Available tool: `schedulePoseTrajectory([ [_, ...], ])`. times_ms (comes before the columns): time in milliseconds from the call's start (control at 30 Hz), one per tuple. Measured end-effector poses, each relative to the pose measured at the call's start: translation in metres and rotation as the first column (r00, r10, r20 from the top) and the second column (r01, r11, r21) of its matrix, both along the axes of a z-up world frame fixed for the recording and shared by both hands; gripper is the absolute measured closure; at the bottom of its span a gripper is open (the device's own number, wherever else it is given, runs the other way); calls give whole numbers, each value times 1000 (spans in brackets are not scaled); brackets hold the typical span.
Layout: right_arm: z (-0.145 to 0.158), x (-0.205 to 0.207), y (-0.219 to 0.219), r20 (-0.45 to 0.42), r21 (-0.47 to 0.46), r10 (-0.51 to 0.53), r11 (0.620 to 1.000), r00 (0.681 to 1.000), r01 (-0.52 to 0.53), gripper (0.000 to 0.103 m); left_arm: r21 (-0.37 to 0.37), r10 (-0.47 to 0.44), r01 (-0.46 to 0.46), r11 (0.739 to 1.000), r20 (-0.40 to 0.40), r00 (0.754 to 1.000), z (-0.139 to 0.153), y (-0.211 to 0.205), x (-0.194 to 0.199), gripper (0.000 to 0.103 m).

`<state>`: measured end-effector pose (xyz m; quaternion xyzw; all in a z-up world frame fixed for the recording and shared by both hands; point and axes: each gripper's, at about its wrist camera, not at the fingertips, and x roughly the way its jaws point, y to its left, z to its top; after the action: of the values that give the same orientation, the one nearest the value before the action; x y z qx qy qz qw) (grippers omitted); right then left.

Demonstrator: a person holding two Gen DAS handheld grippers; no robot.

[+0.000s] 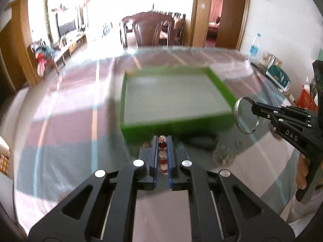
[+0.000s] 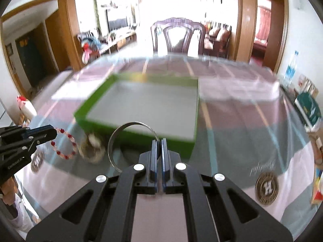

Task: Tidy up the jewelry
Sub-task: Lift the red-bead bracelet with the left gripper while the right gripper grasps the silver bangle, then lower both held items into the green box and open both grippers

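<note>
A green box [image 1: 173,125] with a grey inside lies open on the table; it also shows in the right wrist view [image 2: 139,137]. My left gripper [image 1: 162,141] is shut on a red and pink bead bracelet [image 1: 162,145], held above the table just before the box's near wall. From the right wrist view the bracelet [image 2: 64,145] hangs from the left gripper [image 2: 51,135]. My right gripper [image 2: 159,143] is shut on a silver bangle [image 2: 131,125], held near the box's front edge. In the left wrist view the bangle [image 1: 238,117] sits at the right gripper's tip [image 1: 254,107].
More jewelry [image 2: 92,149] lies on the table before the box, blurred. A striped glossy cloth [image 2: 242,125] covers the table. A chair [image 2: 177,36] stands at the far side. A water bottle [image 1: 254,45] and boxes [image 1: 278,76] stand at the right edge.
</note>
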<state>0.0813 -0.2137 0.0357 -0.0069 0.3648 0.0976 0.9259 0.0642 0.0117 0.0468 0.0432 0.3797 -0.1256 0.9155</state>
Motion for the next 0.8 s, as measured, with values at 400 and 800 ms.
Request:
schedulePoseTrajectory([
  [400, -44, 100, 13, -130, -76, -38, 997, 991, 28, 99, -6, 56, -57, 998, -51, 997, 7, -7, 113, 95],
  [800, -39, 90, 1, -89, -66, -93, 994, 992, 87, 51, -13, 126, -128, 992, -107, 986, -31, 9, 125, 62],
])
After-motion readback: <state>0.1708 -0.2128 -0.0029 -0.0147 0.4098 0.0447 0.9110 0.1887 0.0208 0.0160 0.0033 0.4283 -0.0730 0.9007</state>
